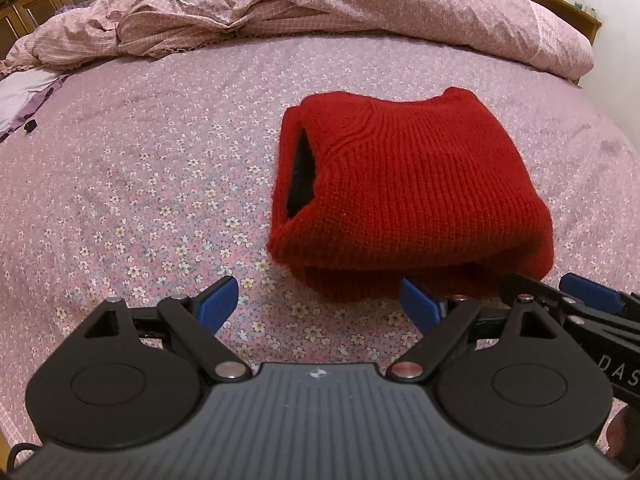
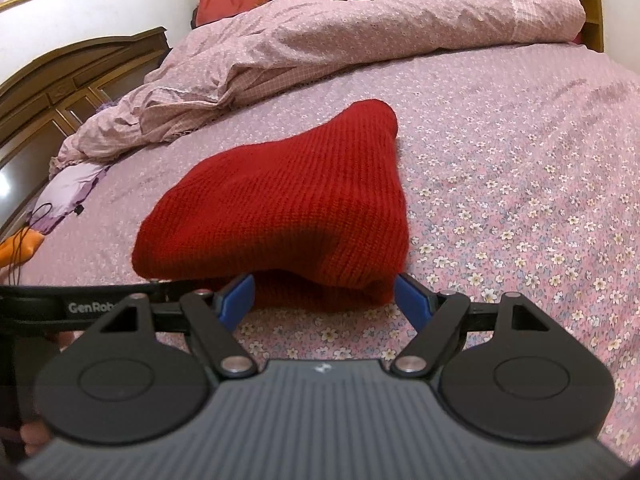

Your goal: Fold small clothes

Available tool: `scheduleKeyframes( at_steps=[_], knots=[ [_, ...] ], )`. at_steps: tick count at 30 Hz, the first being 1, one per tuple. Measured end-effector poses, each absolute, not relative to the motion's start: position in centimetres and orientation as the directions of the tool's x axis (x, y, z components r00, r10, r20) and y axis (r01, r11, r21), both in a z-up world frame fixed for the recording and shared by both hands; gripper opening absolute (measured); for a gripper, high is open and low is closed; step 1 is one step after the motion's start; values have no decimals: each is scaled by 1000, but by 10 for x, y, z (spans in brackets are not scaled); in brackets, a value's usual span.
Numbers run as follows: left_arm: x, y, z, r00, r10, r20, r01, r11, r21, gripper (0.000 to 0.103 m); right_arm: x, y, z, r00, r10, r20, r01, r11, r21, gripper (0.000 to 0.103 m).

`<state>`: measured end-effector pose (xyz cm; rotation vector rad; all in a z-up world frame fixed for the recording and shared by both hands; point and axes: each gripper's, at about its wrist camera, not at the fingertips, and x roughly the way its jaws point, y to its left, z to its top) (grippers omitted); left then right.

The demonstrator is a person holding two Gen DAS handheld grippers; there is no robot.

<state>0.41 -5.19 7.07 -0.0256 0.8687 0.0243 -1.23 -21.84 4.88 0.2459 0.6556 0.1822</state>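
A red knitted sweater (image 1: 408, 188) lies folded in a thick bundle on the flowered pink bedsheet (image 1: 140, 184). Its neck opening faces left in the left wrist view. My left gripper (image 1: 320, 300) is open and empty, just in front of the bundle's near left corner. My right gripper (image 2: 324, 296) is open, its blue fingers on either side of the near edge of the sweater (image 2: 280, 208), not closed on it. The right gripper also shows at the right edge of the left wrist view (image 1: 576, 304).
A crumpled pink duvet (image 1: 320, 4) lies across the far side of the bed. A wooden headboard (image 2: 60, 80) stands at the left. A lilac cloth (image 2: 68, 196) and an orange item with a black cord (image 2: 20, 248) lie near the left edge.
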Motion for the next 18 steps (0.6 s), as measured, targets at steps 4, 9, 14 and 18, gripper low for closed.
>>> scheduleKeyframes(
  at_steps=[4,9,14,18],
  knots=[
    [3,-52,70,648,18,-762,-36,999,-7,91,-12,-219,48,777,244,-581,-86,954,286,79],
    [2,-53,71,650,12,-760,-27,1000,-7,91,-12,-219,47,775,245,-583,-85,954,289,79],
    [2,-53,70,649,5,-761,-21,1000,-11,91,-12,-219,47,774,245,-584,-84,953,290,79],
    [3,-52,70,646,6,-763,-24,1000,-13,91,-12,-219,47,774,246,-584,-84,953,290,79]
  ],
)
